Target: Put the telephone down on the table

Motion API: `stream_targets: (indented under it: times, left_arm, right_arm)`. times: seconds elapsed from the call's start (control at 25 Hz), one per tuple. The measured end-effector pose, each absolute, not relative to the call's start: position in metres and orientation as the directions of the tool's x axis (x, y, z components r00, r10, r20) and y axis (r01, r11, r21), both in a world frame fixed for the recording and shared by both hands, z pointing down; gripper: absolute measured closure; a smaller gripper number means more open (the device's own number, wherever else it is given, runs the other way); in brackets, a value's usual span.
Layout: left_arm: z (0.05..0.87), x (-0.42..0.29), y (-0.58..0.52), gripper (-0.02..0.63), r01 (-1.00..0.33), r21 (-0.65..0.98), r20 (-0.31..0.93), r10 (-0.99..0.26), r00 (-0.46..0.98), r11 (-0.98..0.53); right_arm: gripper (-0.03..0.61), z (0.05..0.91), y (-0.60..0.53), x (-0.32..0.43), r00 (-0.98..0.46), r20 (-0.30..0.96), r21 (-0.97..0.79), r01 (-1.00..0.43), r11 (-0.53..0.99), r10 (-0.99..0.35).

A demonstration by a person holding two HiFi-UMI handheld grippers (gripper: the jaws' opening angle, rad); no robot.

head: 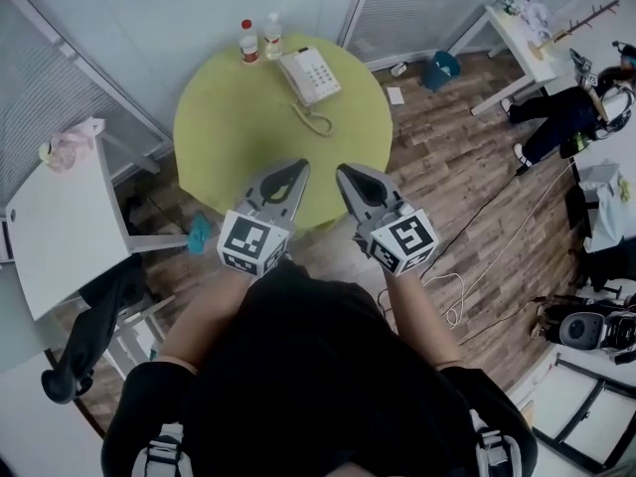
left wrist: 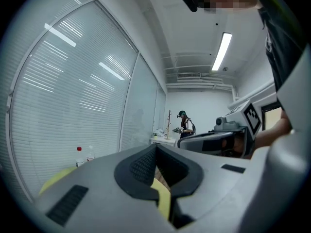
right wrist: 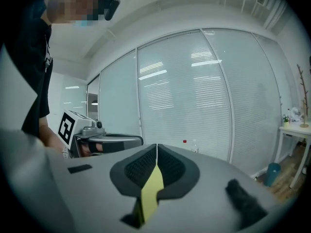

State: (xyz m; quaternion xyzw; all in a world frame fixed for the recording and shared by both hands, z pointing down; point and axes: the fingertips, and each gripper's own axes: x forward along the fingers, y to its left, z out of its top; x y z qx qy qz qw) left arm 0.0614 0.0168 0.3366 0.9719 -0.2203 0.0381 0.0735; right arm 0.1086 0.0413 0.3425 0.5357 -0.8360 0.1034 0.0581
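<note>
Office room with blinds and a wood floor; round green table [head: 234, 142] in the middle; the telephone [head: 310, 75] already sits on its far side next to two bottles [head: 260, 40]. Left gripper [head: 296, 168] and right gripper [head: 345, 173] are both pressed together, empty, well short of it. I'd guess light, stiff, slick plastic with a loose handset; grab across the body's sides, mind the curly cord [head: 313, 119].

The telephone [head: 310, 75] lies on the table [head: 229, 137], right of two bottles [head: 249, 41] at its far edge.
</note>
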Motion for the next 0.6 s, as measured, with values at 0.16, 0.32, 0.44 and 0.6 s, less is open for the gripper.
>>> stream_targets:
  times: [0.16,0.32,0.44,0.6]
  left_arm:
    - [0.343,0.063,0.0,0.604,-0.421,0.148,0.105,-0.409,0.906,-0.895]
    - [0.349,0.065,-0.009,0.604,-0.409,0.166,0.103,-0.397,0.912,-0.897]
    - [0.353,0.064,-0.02,0.604,-0.417,0.173,0.108,-0.403,0.909,-0.892]
    - [0.358,0.064,-0.036,0.604,-0.436,0.183,0.115,-0.421,0.9,-0.881]
  right_arm:
    - [0.558,0.351,0.029,0.106,-0.41,0.229,-0.112,-0.912,0.395,-0.883]
    - [0.558,0.355,0.017,0.107,-0.402,0.246,-0.109,-0.916,0.387,-0.882]
    - [0.558,0.357,0.004,0.108,-0.401,0.248,-0.107,-0.916,0.386,-0.882]
    - [0.558,0.363,-0.013,0.111,-0.412,0.256,-0.113,-0.911,0.397,-0.874]
